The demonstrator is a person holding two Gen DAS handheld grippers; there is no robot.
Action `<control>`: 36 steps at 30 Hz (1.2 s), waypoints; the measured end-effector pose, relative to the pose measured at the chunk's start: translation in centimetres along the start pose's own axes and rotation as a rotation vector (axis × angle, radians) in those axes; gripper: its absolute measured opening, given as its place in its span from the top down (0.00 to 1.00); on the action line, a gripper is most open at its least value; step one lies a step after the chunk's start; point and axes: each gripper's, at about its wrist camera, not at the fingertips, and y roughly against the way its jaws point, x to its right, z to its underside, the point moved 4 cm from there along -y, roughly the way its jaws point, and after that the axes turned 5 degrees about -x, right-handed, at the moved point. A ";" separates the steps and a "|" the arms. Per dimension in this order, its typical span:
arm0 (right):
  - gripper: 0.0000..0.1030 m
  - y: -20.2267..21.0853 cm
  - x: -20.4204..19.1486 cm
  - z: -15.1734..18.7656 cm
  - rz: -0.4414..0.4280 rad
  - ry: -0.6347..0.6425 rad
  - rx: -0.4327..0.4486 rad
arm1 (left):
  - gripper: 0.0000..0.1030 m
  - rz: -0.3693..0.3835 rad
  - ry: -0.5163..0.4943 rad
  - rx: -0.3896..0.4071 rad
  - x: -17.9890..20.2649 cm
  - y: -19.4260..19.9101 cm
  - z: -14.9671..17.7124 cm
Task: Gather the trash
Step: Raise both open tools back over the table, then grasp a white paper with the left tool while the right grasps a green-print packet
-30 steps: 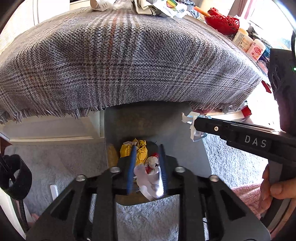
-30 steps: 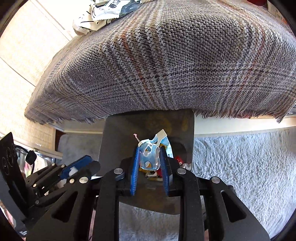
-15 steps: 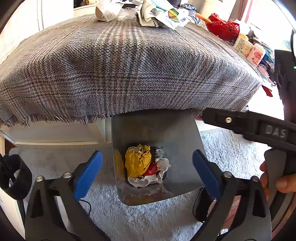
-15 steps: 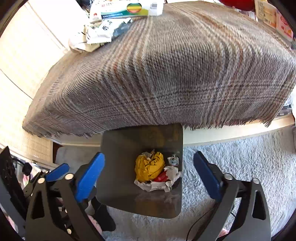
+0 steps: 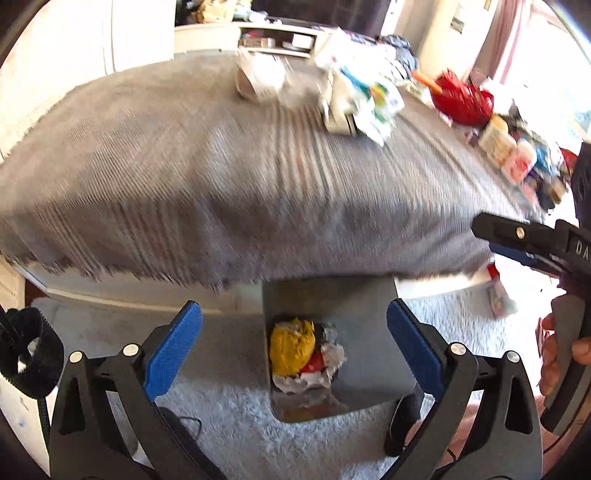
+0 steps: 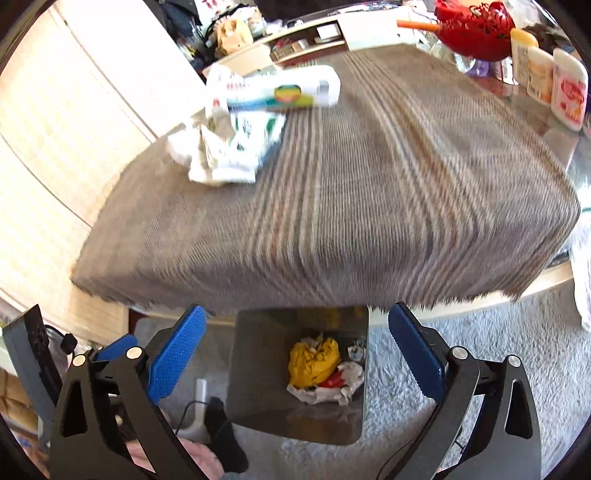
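A grey metal bin [image 5: 373, 332] [image 6: 258, 365] stands on the carpet under the table edge. It holds a yellow crumpled wad [image 5: 291, 347] [image 6: 314, 360] and white and red scraps [image 5: 325, 365] [image 6: 343, 380]. My left gripper [image 5: 295, 350] is open and empty above the bin. My right gripper [image 6: 295, 354] is open and empty above it too; it also shows at the right of the left wrist view [image 5: 524, 240]. More crumpled wrappers [image 5: 362, 99] [image 6: 236, 144] and a white paper piece [image 5: 258, 77] lie on the table's far side.
A grey plaid cloth [image 5: 240, 184] [image 6: 369, 184] covers the table. A red basket [image 5: 461, 99] [image 6: 476, 29] and several bottles [image 6: 554, 81] stand at the table's right. Shaggy grey carpet [image 6: 480, 350] surrounds the bin. A white cabinet stands at the left.
Both grippers opened and dropped their scraps into the bin, then rose and pulled back, so more of the tabletop shows.
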 end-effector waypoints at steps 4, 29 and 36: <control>0.03 0.8 -0.8 -2.2 0.035 0.056 0.009 | 0.08 -0.033 -0.046 0.039 -0.1 1.7 -2.8; 0.23 -5.8 -2.3 -14.8 -0.061 0.002 0.015 | 0.28 0.009 -0.072 0.053 0.8 -4.9 -14.9; 0.38 -8.0 -3.2 -15.5 -0.070 0.015 -0.019 | 0.36 0.019 -0.117 0.049 1.7 -6.1 -15.7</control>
